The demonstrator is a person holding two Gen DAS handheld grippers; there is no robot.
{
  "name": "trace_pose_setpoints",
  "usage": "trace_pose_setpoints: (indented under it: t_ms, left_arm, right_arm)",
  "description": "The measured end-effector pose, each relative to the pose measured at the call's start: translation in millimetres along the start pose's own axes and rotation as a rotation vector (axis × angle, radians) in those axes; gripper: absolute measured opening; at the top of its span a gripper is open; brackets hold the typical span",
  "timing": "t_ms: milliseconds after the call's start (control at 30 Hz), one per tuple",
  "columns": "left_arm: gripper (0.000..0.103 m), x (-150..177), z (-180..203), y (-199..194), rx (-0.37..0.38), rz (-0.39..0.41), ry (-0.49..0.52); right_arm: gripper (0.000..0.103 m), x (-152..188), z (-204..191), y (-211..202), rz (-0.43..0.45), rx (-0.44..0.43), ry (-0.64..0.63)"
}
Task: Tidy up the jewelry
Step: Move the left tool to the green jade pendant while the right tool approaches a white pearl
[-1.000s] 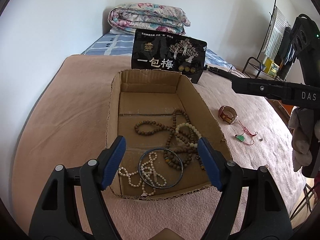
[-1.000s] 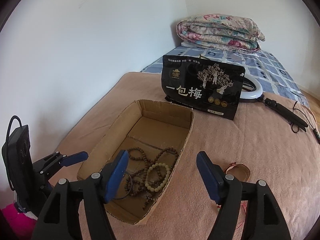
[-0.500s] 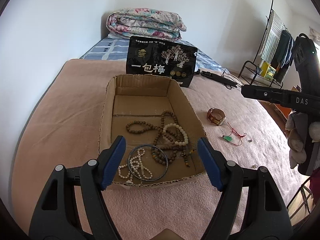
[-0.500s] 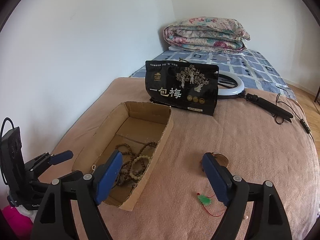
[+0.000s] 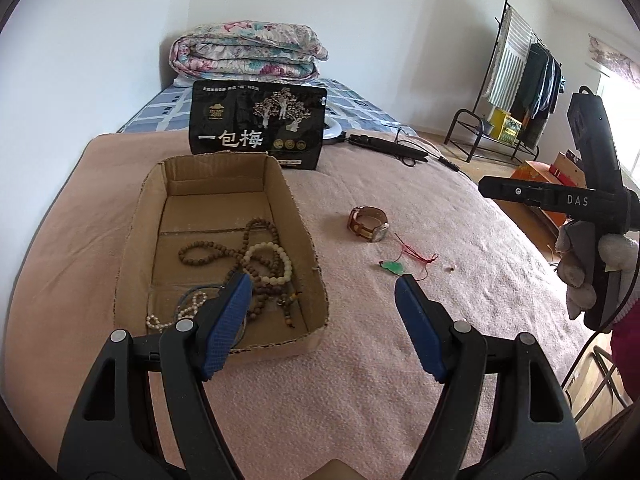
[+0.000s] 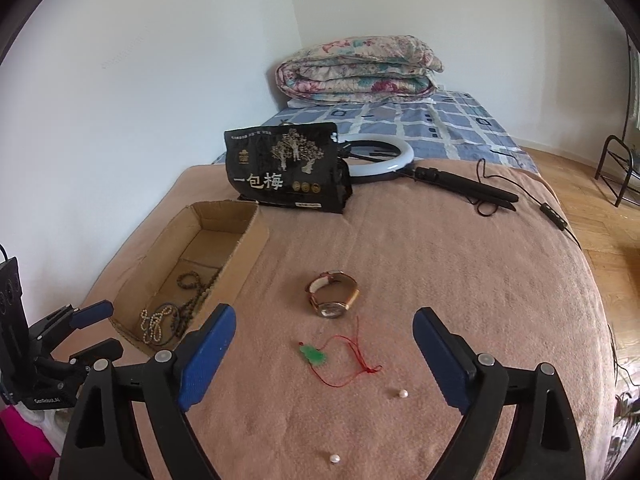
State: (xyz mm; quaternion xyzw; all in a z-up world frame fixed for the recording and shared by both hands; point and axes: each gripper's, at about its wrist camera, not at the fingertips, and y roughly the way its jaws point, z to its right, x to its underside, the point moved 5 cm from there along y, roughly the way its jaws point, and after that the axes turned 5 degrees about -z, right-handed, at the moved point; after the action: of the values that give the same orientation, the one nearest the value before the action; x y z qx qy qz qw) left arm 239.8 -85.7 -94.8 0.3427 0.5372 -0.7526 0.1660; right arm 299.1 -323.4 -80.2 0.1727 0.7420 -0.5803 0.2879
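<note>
An open cardboard box (image 5: pixel 136 232) (image 6: pixel 248 240) on the pink blanket holds bead strings (image 5: pixel 224 252), a cream bead bracelet (image 5: pixel 276 264), a pearl strand (image 5: pixel 176 316) and a blue bangle. Right of it lie a brown-strap watch (image 5: pixel 370 224) (image 6: pixel 334 294), a green pendant on red cord (image 5: pixel 394 267) (image 6: pixel 314 356) and two loose pearls (image 6: pixel 402 393) (image 6: pixel 334 458). My left gripper (image 5: pixel 324 308) is open and empty above the box's near right corner. My right gripper (image 6: pixel 324 340) is open and empty, just above the pendant.
A black snack bag (image 5: pixel 258 130) stands behind the box. A ring light with its black handle and cable (image 6: pixel 384 156) lies beyond it. A folded quilt (image 6: pixel 356 68) sits at the head of the bed. A clothes rack (image 5: pixel 516 80) stands on the floor at right.
Both grippers have pulled back and swung right, away from the box. The right gripper now looks down on the watch, pendant and loose pearls. Both stay open.
</note>
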Motion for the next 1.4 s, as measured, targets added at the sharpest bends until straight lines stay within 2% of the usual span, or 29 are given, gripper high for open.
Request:
trace_pose_setpoints:
  t_ms: [233, 467, 633, 833, 1033, 1267, 1400]
  left_arm:
    - [0.076, 2.6, 32.1, 9.1, 0.032, -0.014, 0.052]
    - [0.076, 1.7, 62.5, 24.2, 0.055, -0.032, 0.1]
    - [0.068, 2.9, 83.6, 39.4, 0.078, -0.058, 0.139]
    - [0.058, 4.4, 104.1, 63.5, 0.107, -0.094, 0.158]
    - [0.058, 2.7, 113.2, 93.8, 0.101, -0.128, 0.159]
    - [0.058, 2.2, 106.8, 135.3, 0.06, -0.172, 0.132]
    - [0.058, 0.7, 101.3, 150.1, 0.036, -0.18, 0.129]
  right_arm:
    - [0.092, 34.1, 43.1, -10.4, -0.02, 0.014, 0.057]
    - [0.09, 63.4, 61.6, -20.2, -0.032, 0.018, 0.073]
    - [0.086, 79.8, 61.7, -24.9, -0.041, 0.007, 0.059]
    - [0.073, 101.5, 55.1, -24.2, -0.058, -0.019, 0.028]
    - [0.057, 125.5, 42.5, -12.3, -0.102, -0.065, -0.018]
    - [0.041, 144.7, 37.4, 1.6, -0.137, -0.112, -0.03]
    - [0.039, 146.0, 33.4, 7.5, -0.145, -0.131, -0.043]
